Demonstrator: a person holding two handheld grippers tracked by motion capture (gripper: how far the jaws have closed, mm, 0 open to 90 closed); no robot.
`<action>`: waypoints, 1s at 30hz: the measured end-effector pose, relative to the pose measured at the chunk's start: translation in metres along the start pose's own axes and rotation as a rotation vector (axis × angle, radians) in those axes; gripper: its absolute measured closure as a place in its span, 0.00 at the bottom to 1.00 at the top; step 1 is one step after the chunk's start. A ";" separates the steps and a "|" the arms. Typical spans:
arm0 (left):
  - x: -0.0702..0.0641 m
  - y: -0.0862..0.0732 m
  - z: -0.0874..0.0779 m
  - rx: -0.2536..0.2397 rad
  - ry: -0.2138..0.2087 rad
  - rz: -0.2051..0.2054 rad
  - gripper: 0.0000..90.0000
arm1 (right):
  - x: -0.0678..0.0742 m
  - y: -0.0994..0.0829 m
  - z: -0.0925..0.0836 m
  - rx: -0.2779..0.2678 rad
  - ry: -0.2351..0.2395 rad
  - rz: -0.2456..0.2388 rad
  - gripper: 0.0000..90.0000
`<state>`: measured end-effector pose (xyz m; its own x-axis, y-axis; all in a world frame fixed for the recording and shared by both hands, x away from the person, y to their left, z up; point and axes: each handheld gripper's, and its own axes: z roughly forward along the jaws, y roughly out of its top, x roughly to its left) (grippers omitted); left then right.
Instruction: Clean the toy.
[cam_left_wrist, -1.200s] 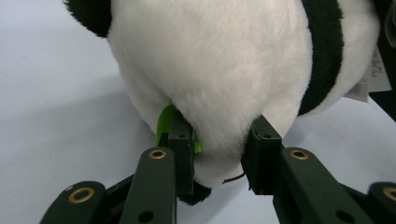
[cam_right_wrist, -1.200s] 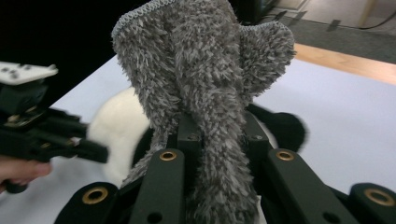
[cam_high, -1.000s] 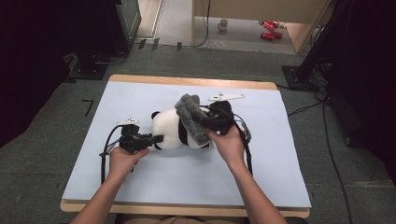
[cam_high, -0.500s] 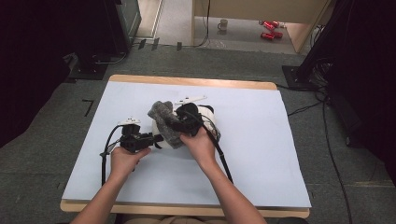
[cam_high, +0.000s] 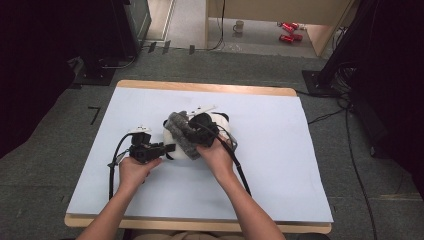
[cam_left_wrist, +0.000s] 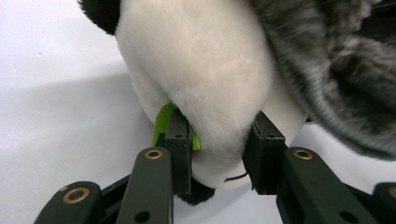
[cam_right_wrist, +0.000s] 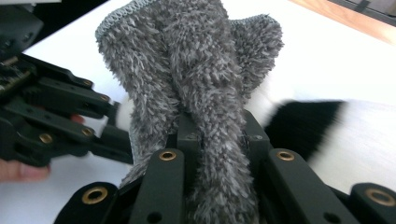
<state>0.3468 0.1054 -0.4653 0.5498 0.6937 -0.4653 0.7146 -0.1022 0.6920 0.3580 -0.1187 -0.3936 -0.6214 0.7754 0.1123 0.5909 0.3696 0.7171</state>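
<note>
Left jaws: the left gripper (cam_left_wrist: 218, 154) is clamped on the lower end of a plush panda (cam_left_wrist: 201, 79); both pads dent the white fur, and a small green tag (cam_left_wrist: 162, 122) sticks out beside one pad.

Right jaws: the right gripper (cam_right_wrist: 215, 140) is closed tight on a bunched fold of grey fuzzy cloth (cam_right_wrist: 187, 70); the pile bulges out above and below the pads.

Where the panda is: in the high view the plush panda (cam_high: 218, 120) lies near the middle of the table (cam_high: 280, 165), which is covered in pale blue, with the left gripper (cam_high: 167, 149) at its near-left end and the grey fuzzy cloth (cam_high: 181, 132) draped over it.

Where the cloth is: it hangs from the right gripper (cam_high: 197, 131), which sits above the toy; the cloth touches the panda's white body.

How the panda should handle: soft and light, probably. It gives under the pads, so a pinch on a narrow part, like the one held now, looks safer than a grip across the round belly.

How the cloth should handle: limp, light and not slippery, to judge by its long pile. Gathered folds hold well; a single edge might slide free.

Hands: the left hand (cam_high: 135, 170) and right hand (cam_high: 216, 157) come in from the near edge.
</note>
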 end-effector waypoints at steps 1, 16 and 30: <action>0.000 0.000 0.000 0.000 0.000 0.002 0.74 | -0.003 -0.001 -0.002 0.002 -0.003 0.006 0.84; 0.003 0.002 0.000 -0.003 -0.020 0.002 0.74 | -0.046 -0.017 -0.051 -0.045 -0.058 0.078 0.84; 0.003 0.004 0.000 0.000 -0.022 -0.003 0.73 | -0.089 -0.040 -0.077 -0.054 -0.139 0.183 0.84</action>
<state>0.3514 0.1073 -0.4644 0.5571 0.6784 -0.4790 0.7160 -0.1001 0.6909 0.3501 -0.2420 -0.3795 -0.4272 0.8915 0.1506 0.6565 0.1913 0.7297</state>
